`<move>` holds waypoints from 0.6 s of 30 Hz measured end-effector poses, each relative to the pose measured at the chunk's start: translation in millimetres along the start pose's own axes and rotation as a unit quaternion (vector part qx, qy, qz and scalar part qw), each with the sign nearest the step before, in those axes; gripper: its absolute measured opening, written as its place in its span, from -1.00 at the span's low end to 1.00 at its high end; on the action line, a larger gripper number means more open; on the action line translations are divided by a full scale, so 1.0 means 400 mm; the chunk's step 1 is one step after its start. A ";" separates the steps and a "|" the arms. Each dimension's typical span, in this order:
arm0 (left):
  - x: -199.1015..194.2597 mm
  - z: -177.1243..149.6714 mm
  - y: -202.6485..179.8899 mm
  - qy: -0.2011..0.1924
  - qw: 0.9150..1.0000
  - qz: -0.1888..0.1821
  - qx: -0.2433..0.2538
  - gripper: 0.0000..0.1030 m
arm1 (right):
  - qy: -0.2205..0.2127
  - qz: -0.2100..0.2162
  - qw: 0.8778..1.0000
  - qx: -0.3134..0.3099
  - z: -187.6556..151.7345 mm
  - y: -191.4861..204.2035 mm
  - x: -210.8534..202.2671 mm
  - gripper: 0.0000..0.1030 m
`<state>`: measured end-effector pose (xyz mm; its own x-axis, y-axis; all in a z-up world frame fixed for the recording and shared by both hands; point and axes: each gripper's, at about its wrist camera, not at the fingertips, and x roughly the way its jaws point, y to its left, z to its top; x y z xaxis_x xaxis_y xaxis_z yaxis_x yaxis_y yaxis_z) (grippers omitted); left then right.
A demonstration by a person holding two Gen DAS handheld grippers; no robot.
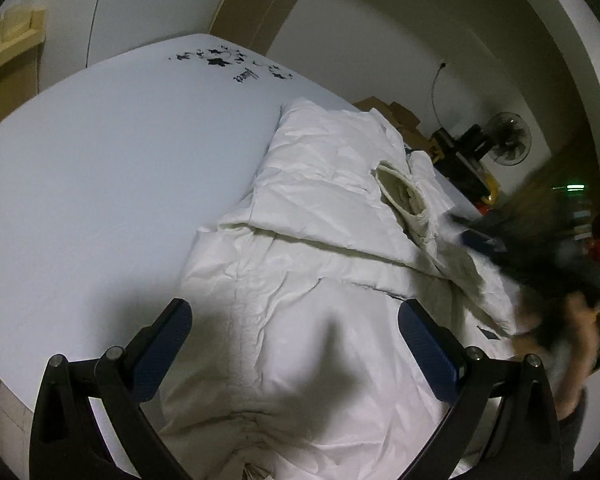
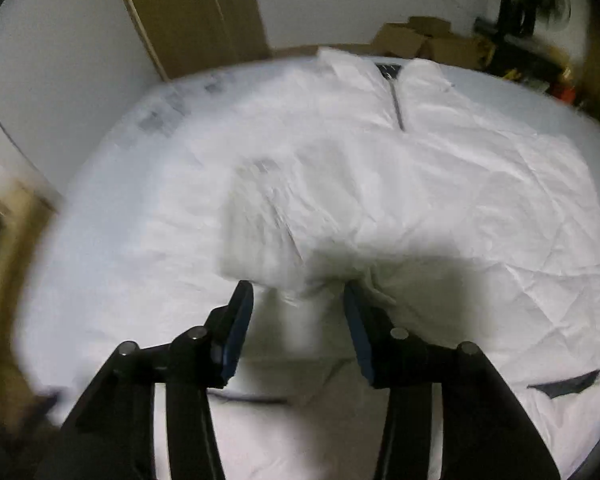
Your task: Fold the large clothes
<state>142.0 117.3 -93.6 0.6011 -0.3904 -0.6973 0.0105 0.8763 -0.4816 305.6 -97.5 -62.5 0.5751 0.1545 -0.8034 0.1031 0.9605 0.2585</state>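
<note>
Left tongs [image 1: 294,322] wide, right tongs [image 2: 298,300] half-spread, both empty, tilted down over white jacket [image 1: 320,208]

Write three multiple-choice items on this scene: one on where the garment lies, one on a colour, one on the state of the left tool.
1. Where does the white jacket lie?
A. on the white table
B. on the floor
C. over a chair

2. What colour are the pads on the left tool?
A. red
B. dark blue
C. yellow

3. How does the left tool stand?
A. clamped on a sleeve
B. shut, holding nothing
C. open, holding nothing

Answers:
1. A, as the left wrist view shows the jacket spread flat on the tabletop, near its right edge.
2. B, as both pads show dark blue against black arms.
3. C, as its two fingers stand wide apart above the cloth with nothing pinched between them.
</note>
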 end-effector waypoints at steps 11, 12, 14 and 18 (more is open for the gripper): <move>0.021 0.000 0.018 0.003 1.000 -0.011 -0.020 1.00 | 0.000 -0.003 0.998 0.061 0.087 -0.053 0.033 0.08; 0.016 0.000 0.014 0.003 1.000 -0.011 -0.018 1.00 | 0.016 0.006 0.998 0.063 0.079 -0.041 0.089 0.08; 0.003 -0.002 0.008 0.002 1.000 -0.008 -0.013 1.00 | 0.039 0.008 0.997 0.068 0.066 -0.036 0.167 0.09; -0.016 -0.002 0.016 0.000 1.000 0.004 -0.015 1.00 | 0.097 -0.032 0.994 0.040 0.071 -0.030 0.249 0.14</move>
<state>137.5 125.1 -92.6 0.6009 -0.3828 -0.7017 -0.0186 0.8709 -0.4910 384.6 -100.4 -130.4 0.3990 0.1433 -0.9057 0.2021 0.9497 0.2393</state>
